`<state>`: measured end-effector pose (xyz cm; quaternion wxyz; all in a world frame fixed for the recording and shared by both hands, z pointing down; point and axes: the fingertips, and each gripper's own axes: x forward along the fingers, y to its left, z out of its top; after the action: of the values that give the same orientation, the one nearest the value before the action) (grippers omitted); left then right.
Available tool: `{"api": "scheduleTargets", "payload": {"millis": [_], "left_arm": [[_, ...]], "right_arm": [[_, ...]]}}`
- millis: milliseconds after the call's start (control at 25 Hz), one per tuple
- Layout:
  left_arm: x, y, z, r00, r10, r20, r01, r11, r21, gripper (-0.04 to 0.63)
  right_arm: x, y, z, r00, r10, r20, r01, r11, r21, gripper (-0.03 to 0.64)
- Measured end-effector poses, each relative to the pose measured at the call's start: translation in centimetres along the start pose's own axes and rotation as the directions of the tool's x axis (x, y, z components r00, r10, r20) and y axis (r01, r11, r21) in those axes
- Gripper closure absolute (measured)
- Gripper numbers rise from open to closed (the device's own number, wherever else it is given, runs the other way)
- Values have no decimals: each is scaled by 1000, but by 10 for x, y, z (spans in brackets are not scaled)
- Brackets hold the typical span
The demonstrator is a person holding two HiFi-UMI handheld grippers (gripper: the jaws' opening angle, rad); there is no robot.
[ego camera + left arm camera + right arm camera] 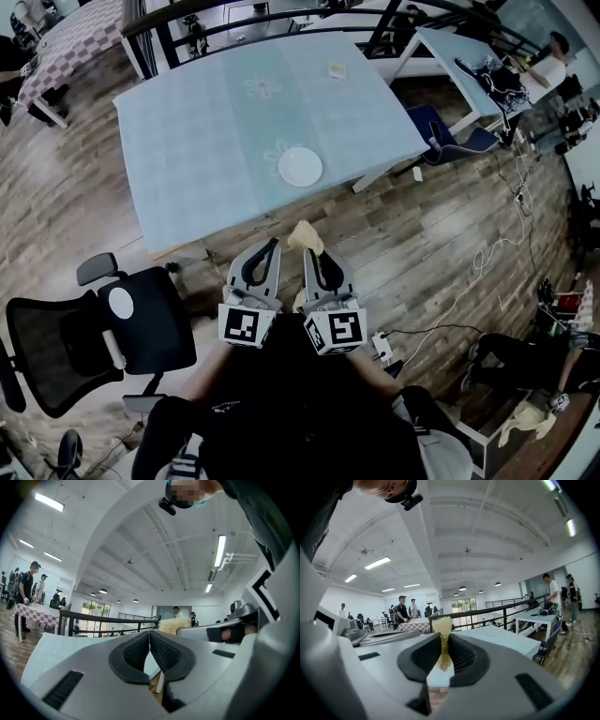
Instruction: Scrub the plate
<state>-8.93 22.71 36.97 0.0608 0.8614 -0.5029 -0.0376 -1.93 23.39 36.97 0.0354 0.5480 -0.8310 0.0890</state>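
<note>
A white plate (300, 166) lies near the front edge of a pale blue table (206, 122), well ahead of both grippers. My right gripper (310, 249) is shut on a yellowish sponge (306, 235), which sticks out past the jaw tips; in the right gripper view the sponge (442, 639) is pinched between the pads. My left gripper (277, 246) is shut with nothing between its pads, and its jaws meet in the left gripper view (149, 635). Both grippers are held side by side over the wooden floor, short of the table.
A black office chair (84, 337) stands at my left. A small pale item (337, 68) lies at the table's far side. Cables and a power strip (382, 347) lie on the wooden floor at right. Other tables and people stand in the background.
</note>
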Motion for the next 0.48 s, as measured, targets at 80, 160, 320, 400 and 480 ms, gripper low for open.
{"api": "scheduleTargets", "payload": {"millis": [80, 160, 320, 400, 480], "left_arm": [[6, 4, -3, 1000, -6, -12, 6, 1000, -10, 581], [11, 5, -7, 1000, -13, -17, 13, 1000, -11, 581], [25, 3, -8, 1000, -13, -9, 13, 1000, -7, 581], [33, 5, -7, 1000, -1, -5, 1, 1000, -4, 581], [43, 12, -7, 1000, 19, -4, -19, 1000, 0, 581]], "right_arm": [[4, -4, 0, 1000, -17, -5, 17, 1000, 1, 565], [6, -8, -4, 1000, -24, -19, 24, 1000, 2, 565], [15, -18, -7, 999, -11, -32, 11, 1000, 5, 565], [26, -23, -4, 1000, 4, -23, -4, 1000, 5, 565], [42, -28, -1, 1000, 23, -19, -23, 1000, 3, 565]]}}
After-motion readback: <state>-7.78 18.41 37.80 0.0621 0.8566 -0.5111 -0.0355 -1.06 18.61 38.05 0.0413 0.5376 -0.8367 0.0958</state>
